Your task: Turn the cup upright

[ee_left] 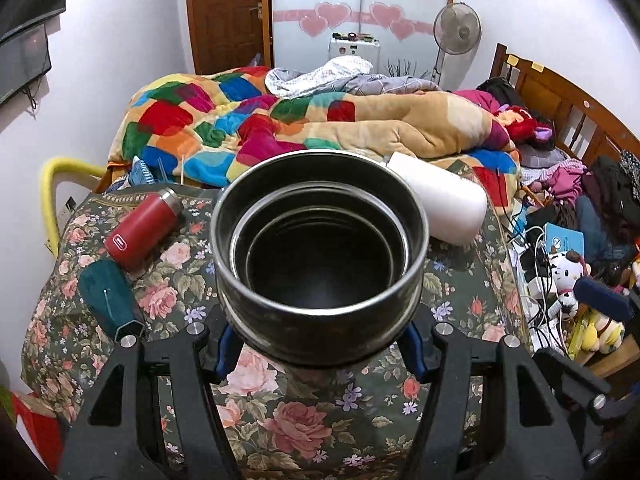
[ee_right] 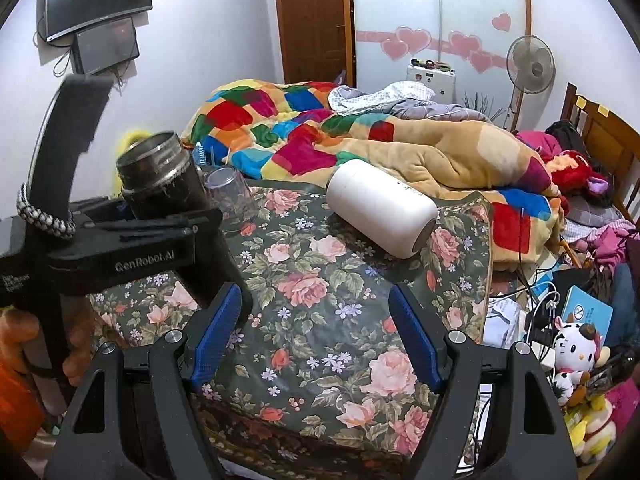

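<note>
A dark metal cup (ee_left: 320, 256) fills the middle of the left wrist view, mouth up and tilted toward the camera. My left gripper (ee_left: 318, 344) is shut on its body, blue pads on both sides, holding it above the floral cloth (ee_left: 304, 420). In the right wrist view the same cup (ee_right: 160, 176) stands upright in the left gripper (ee_right: 160, 232) at the left. My right gripper (ee_right: 316, 332) is open and empty over the cloth (ee_right: 320, 280), apart from the cup.
A white bottle (ee_left: 440, 200) (ee_right: 380, 212) lies on its side at the back right. A red flask (ee_left: 142, 232) and a teal object (ee_left: 108, 296) lie at the left. A clear cup (ee_right: 232, 196) stands mouth down behind the dark cup. Bedding lies behind, clutter at the right.
</note>
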The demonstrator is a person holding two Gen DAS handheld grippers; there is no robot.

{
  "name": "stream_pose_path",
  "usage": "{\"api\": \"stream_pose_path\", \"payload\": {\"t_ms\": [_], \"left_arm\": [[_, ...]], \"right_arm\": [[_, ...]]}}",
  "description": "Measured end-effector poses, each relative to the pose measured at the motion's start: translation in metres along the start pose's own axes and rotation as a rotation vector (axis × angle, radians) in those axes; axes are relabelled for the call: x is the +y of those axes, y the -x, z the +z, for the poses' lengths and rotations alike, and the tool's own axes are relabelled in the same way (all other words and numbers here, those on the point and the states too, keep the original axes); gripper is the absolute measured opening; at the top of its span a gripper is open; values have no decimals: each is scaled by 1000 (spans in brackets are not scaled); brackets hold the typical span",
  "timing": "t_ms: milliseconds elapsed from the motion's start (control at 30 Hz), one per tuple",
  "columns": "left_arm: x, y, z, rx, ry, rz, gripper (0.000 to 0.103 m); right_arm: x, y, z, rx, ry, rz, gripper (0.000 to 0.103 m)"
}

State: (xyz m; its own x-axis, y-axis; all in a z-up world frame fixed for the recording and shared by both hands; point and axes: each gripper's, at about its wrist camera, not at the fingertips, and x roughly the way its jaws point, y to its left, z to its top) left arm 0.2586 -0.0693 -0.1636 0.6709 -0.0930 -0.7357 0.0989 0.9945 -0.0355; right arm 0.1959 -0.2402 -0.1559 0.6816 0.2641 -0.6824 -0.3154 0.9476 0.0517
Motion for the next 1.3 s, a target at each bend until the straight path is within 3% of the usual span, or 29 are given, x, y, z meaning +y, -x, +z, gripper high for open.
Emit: {"api": "stream_pose_path", "payload": {"t_ms": [367, 567, 667, 933, 1100, 1300], "left_arm": [[-3, 7, -7, 21, -40, 5, 67], [4, 47, -13, -34, -31, -30, 67], [8, 84, -16, -101, -32, -39, 67], [24, 212, -30, -407, -9, -13, 72], [28, 270, -49, -550, 10, -2, 75], [22, 315, -78, -695, 15, 69, 93]], "right_arm": [[0, 12, 1, -18, -18, -7, 74], [7, 41, 9, -79, -14, -10, 74], [12, 66, 13, -139, -11, -11, 74], [38, 150, 17, -373, -19, 5, 74], [59, 196, 11, -518, -20, 23, 74], [80, 224, -5, -618, -22, 16, 82]]}}
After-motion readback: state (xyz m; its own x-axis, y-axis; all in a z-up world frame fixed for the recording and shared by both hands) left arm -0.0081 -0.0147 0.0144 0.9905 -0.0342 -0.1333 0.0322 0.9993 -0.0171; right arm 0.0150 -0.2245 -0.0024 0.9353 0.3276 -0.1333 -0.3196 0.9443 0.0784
